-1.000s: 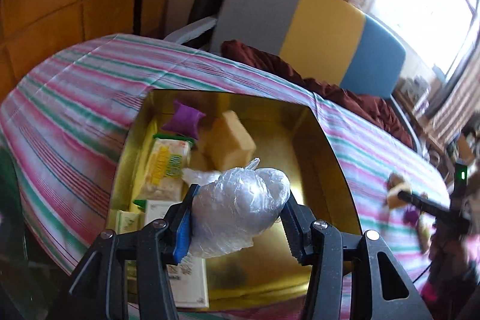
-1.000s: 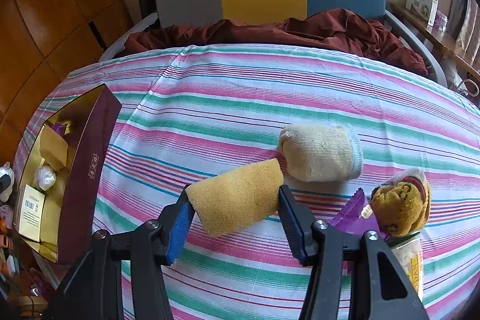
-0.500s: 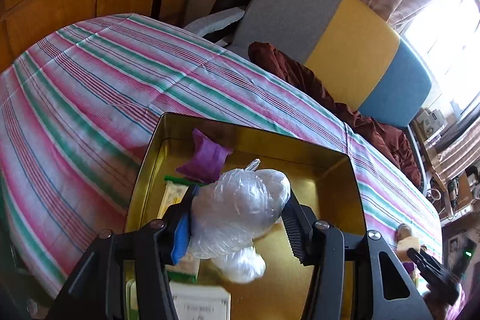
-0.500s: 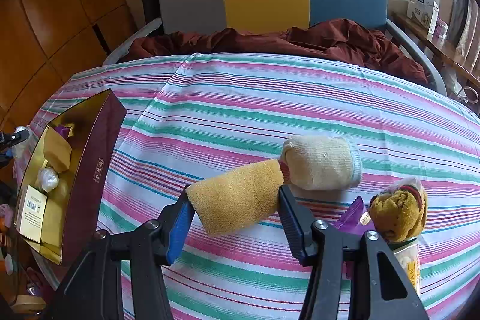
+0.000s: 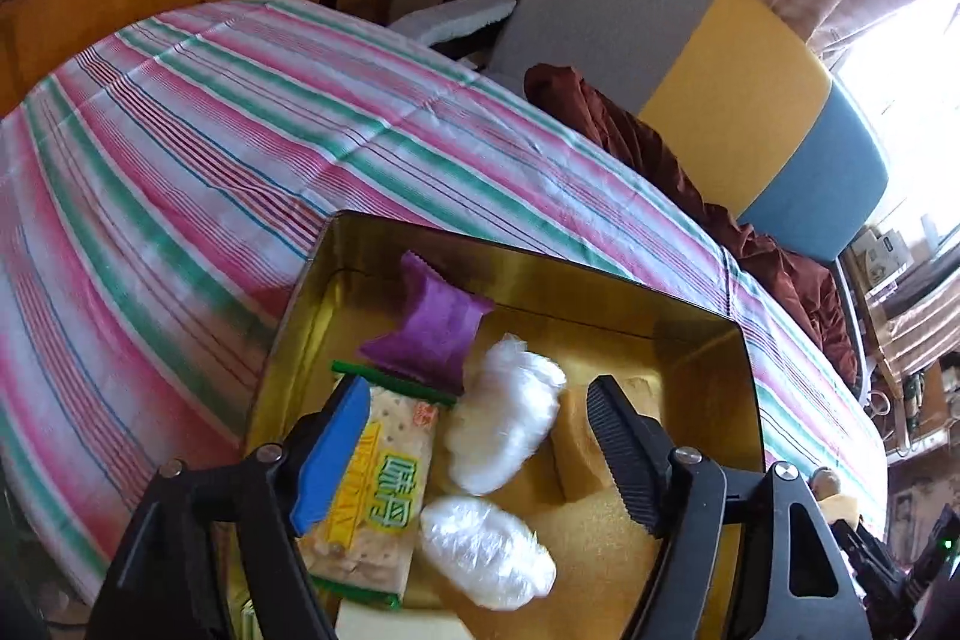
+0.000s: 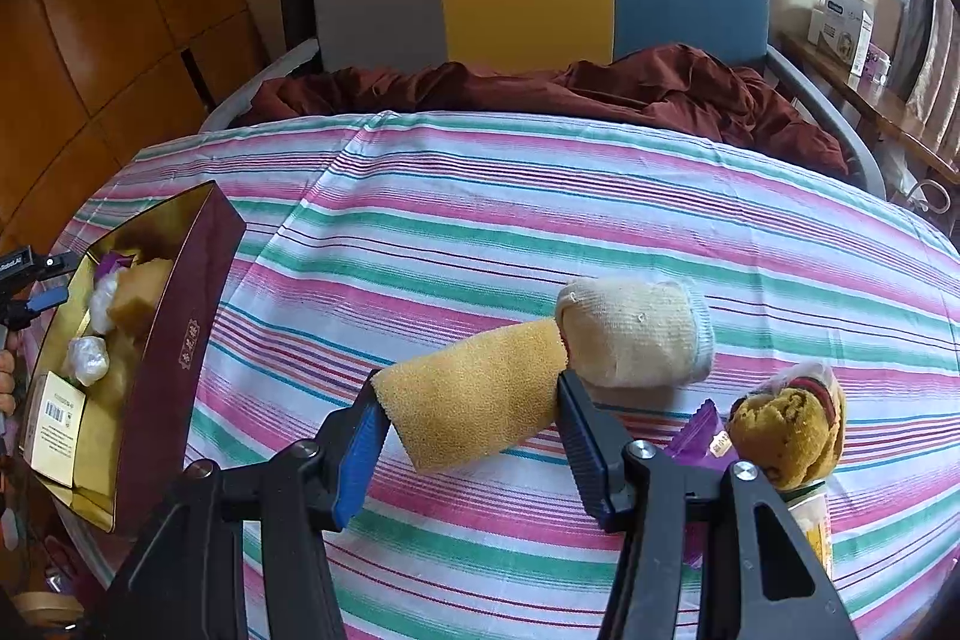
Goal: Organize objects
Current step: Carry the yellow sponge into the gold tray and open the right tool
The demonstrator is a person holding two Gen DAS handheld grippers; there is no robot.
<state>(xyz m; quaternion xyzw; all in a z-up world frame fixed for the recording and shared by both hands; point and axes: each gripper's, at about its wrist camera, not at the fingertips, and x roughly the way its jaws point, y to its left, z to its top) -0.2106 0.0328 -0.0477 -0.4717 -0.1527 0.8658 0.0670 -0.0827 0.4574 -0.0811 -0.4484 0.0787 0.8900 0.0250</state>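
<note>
Two plastic-wrapped bundles [image 5: 507, 436]: now both lie in the gold box [image 5: 708, 340], below the fingers.
Left gripper [image 5: 480, 451]: has let go, spread wide, empty.
Right gripper [image 6: 468, 427]: still clamps the yellow sponge [image 6: 474, 394].

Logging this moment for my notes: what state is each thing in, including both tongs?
Left tongs: open, empty, over the box.
Right tongs: shut on yellow sponge.
Gold box: open, partly filled.
Two plastic-wrapped bundles: lying in the box.
Rolled sock: on the tablecloth.
</note>
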